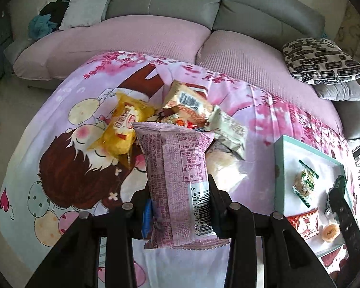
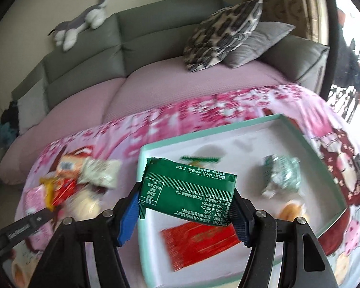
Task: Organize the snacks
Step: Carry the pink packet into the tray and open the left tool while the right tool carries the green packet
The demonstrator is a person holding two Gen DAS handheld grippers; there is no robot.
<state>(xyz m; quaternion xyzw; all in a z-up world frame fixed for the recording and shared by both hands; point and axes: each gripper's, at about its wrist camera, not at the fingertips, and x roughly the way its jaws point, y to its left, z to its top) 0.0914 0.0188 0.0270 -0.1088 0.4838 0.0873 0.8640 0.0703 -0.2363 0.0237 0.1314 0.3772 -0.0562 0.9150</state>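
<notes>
Evidently we carry two snacks at once: our left gripper (image 1: pixel 180 192) has its jaws clenched on the pink packet (image 1: pixel 177 168) above the pile (image 1: pixel 180 112), our right gripper (image 2: pixel 187 204) grasps the green packet (image 2: pixel 189 187) over the tray (image 2: pixel 324 158), at three o'clock of the pile, ready to drop in.

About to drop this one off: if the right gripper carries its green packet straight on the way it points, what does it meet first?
Probably the white floor of the tray. The right gripper is shut on the green packet and angles down over the tray; a green-edged wrapper lies just beyond, though blur leaves depth unclear.
</notes>
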